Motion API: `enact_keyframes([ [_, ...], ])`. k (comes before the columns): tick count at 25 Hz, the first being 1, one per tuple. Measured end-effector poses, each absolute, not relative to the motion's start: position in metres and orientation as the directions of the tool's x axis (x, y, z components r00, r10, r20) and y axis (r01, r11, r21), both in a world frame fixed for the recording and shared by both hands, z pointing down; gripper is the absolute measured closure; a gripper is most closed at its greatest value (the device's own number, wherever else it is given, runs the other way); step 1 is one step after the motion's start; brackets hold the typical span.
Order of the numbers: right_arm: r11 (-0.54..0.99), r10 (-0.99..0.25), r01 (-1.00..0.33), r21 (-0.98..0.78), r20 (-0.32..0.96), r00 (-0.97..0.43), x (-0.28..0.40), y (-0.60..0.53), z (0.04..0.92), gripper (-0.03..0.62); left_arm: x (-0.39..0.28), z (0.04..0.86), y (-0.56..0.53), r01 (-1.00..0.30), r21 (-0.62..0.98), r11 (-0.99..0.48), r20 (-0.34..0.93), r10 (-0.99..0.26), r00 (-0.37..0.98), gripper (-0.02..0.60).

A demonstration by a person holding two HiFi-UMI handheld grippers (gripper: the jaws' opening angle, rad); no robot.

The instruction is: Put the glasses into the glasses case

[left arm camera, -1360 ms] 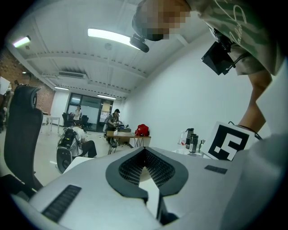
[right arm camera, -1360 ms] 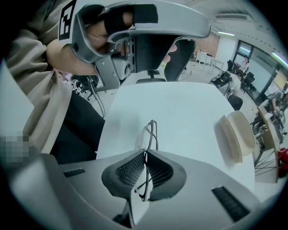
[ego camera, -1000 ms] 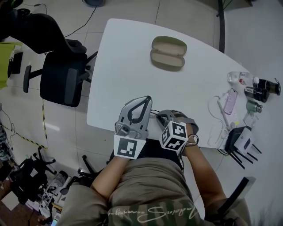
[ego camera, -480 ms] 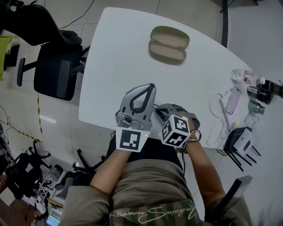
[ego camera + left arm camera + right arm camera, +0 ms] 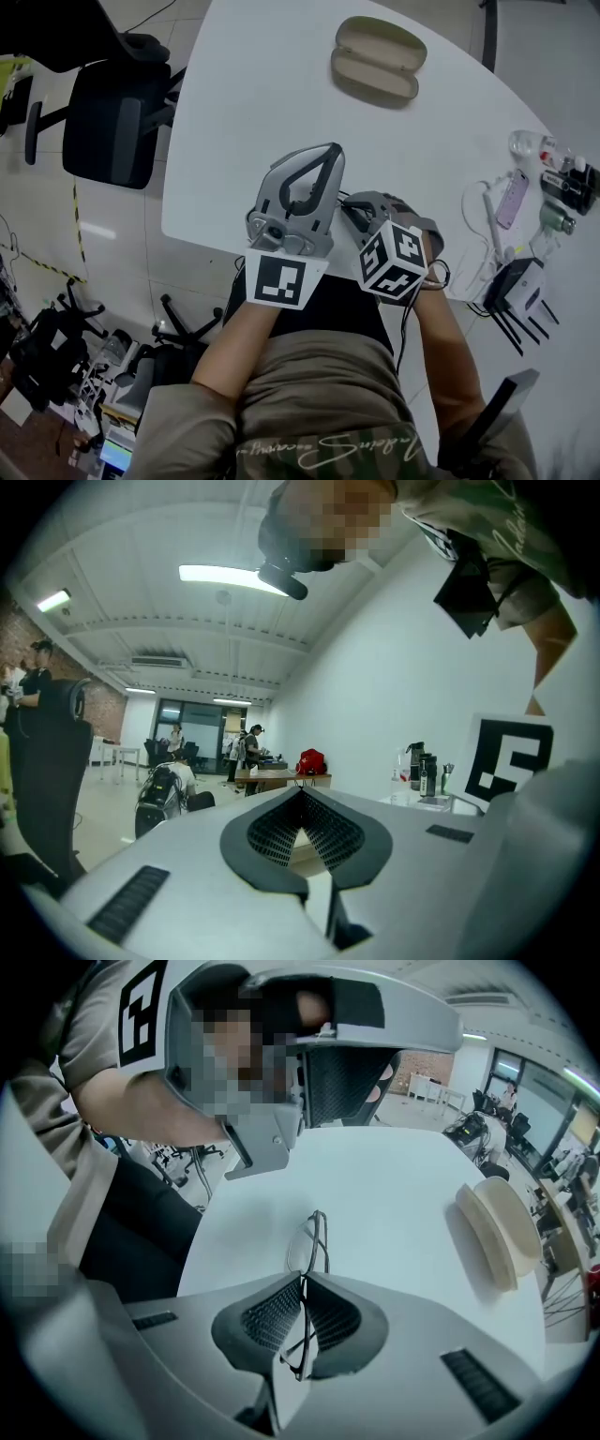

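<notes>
Clamping the glasses (image 5: 314, 1241) by thin wire alone, the right gripper (image 5: 302, 1281) risked them swivelling loose; the left gripper (image 5: 302, 803) was closed, empty.

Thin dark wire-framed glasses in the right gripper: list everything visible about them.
The thin dark wire-framed glasses look like slim metal with clear lenses. The right gripper is shut on them, its jaws pinching the frame edge-on, so the lenses stick out past the jaw tips above the white table. They seem folded, but the hinges are unclear. Whether they touch the table cannot be told.
</notes>
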State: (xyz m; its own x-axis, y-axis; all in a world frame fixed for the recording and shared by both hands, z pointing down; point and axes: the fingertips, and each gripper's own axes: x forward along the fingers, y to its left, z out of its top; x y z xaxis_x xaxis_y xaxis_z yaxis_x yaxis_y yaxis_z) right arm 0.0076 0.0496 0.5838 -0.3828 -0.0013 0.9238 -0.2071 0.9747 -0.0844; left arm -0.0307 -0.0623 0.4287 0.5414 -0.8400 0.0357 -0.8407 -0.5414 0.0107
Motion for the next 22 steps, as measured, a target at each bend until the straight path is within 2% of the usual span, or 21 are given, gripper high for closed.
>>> enact_keyframes([
  [16,0.981,-0.015,-0.185,-0.059,0.926,-0.377,0.004,0.035,0.578,0.562,-0.041,0.427,-0.065,-0.849,-0.021,-0.528,0.045,-0.849,0.527,0.577],
  [22,0.973,0.011,-0.204,-0.108,0.904,-0.427,0.008,0.02,0.576,0.562,-0.031,0.412,-0.082,-0.852,-0.043,-0.521,-0.033,-0.852,0.522,0.577],
])
